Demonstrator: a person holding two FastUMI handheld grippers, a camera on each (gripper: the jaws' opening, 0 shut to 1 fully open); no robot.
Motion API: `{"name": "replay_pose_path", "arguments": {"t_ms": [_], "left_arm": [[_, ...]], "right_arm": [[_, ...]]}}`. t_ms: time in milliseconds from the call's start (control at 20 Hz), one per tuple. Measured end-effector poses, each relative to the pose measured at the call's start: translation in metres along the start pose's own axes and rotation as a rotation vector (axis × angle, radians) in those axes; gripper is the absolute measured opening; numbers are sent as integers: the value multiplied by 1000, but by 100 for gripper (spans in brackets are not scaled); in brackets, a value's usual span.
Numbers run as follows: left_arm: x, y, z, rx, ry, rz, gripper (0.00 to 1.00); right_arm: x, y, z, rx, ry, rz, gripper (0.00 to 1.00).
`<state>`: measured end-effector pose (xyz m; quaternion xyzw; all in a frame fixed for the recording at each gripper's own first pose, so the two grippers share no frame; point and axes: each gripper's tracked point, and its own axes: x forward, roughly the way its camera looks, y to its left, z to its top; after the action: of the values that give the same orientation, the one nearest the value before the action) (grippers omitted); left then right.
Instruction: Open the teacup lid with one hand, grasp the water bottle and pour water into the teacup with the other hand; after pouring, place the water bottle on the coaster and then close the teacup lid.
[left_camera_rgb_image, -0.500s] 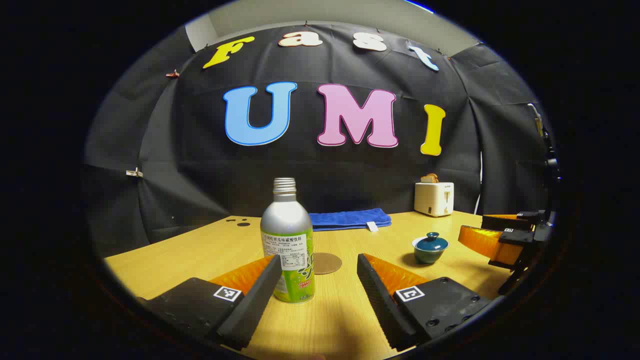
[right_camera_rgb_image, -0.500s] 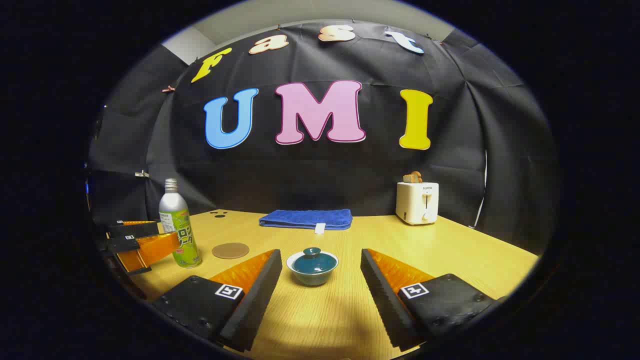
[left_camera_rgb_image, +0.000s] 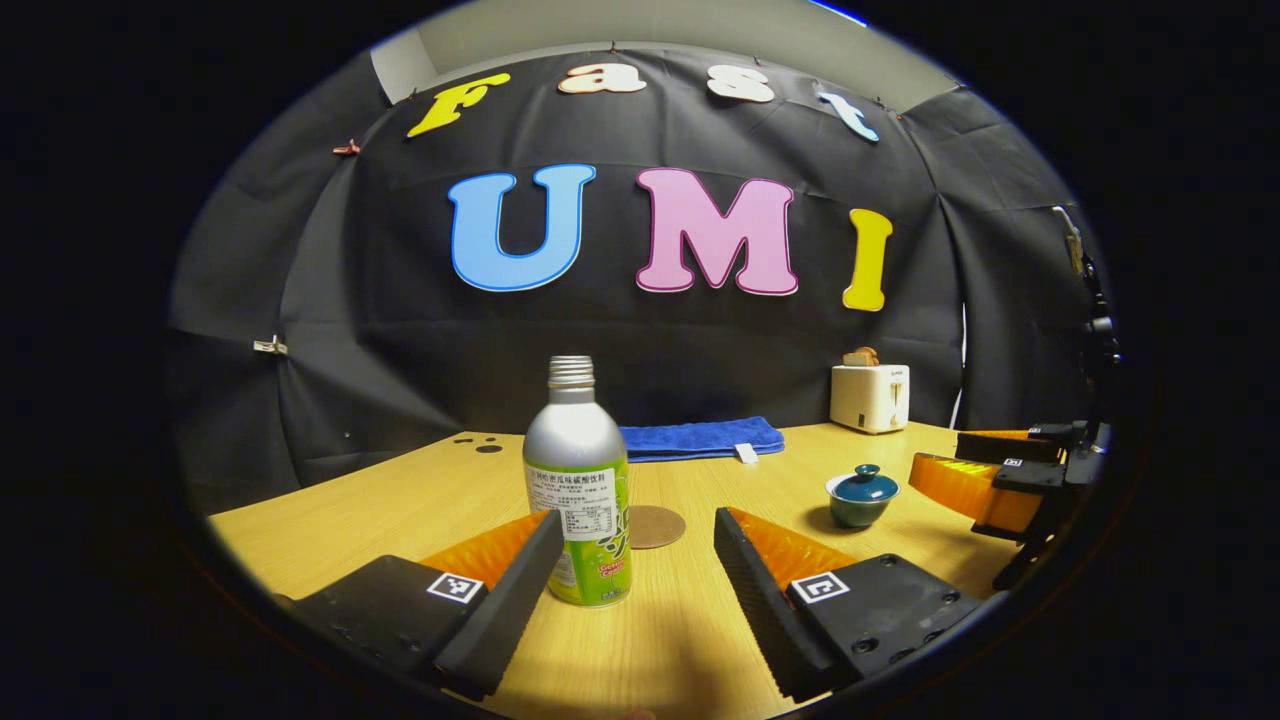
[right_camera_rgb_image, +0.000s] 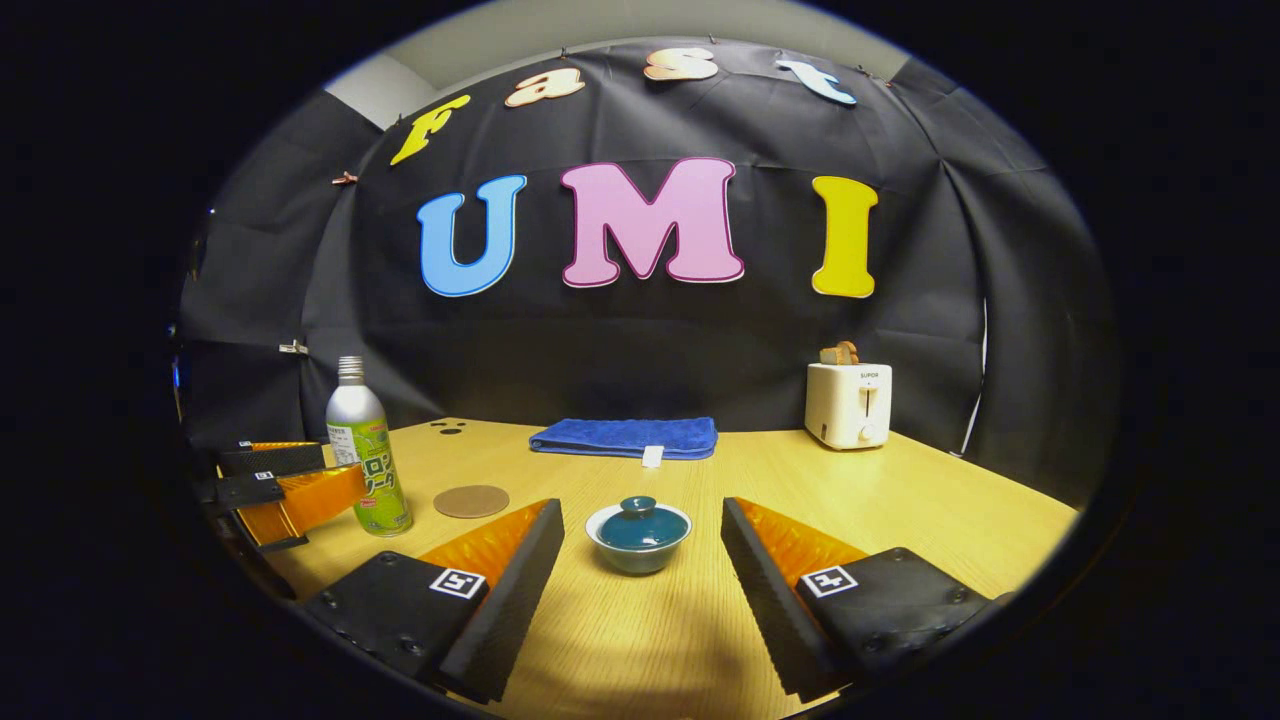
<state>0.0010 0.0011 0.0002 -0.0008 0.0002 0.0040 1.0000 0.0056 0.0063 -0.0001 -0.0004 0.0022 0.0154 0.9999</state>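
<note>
A silver bottle (left_camera_rgb_image: 578, 487) with a green label stands upright and uncapped on the wooden table (left_camera_rgb_image: 350, 510), just ahead of my left gripper (left_camera_rgb_image: 632, 552), which is open with the bottle near its left finger. A round brown coaster (left_camera_rgb_image: 655, 526) lies right behind the bottle. The teal teacup with its lid on (right_camera_rgb_image: 639, 535) sits ahead of my right gripper (right_camera_rgb_image: 640, 555), which is open with the cup centred beyond its fingers. The right gripper view also has the bottle (right_camera_rgb_image: 368, 450), the coaster (right_camera_rgb_image: 471, 500) and the left gripper (right_camera_rgb_image: 290, 490) at left. The cup (left_camera_rgb_image: 861, 494) and the right gripper (left_camera_rgb_image: 990, 475) appear at right in the left gripper view.
A folded blue towel (right_camera_rgb_image: 626, 437) lies at the back of the table. A white toaster (right_camera_rgb_image: 847, 403) with toast in it stands at the back right. Small dark holes (right_camera_rgb_image: 446, 427) mark the table's far left corner.
The right gripper has shifted slightly, so the teacup now sits a little lower and more to the right in its view. The left gripper has barely moved.
</note>
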Motion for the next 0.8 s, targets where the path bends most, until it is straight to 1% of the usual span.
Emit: {"name": "replay_pose_path", "arguments": {"t_ms": [100,150,200,250,300,350,400,550,600,800], "left_arm": [[-1,1,-1,-1,1,6,96],[-1,1,-2,-1,2,8,99],[0,1,-2,-1,2,10,96],[0,3,-1,-2,2,17,96],[-1,3,-2,-2,2,19,99],[-1,3,-1,-1,2,19,96],[-1,3,-1,-2,2,19,96],[-1,5,-2,-3,2,27,96],[-1,5,-2,-3,2,29,96],[0,5,-2,-3,3,29,96]], "right_arm": [[2,0,0,0,0,-2,98],[3,0,0,-1,-1,-4,98],[4,0,0,-1,-1,-5,98],[5,0,-1,-1,-1,-7,98],[6,0,-1,-1,-1,-8,98],[6,0,-1,-1,-1,-8,98],[5,1,-1,0,-2,-6,98],[8,8,-1,0,-1,35,98],[12,6,-1,0,-5,38,99],[35,-6,-6,-33,31,4,98]]}}
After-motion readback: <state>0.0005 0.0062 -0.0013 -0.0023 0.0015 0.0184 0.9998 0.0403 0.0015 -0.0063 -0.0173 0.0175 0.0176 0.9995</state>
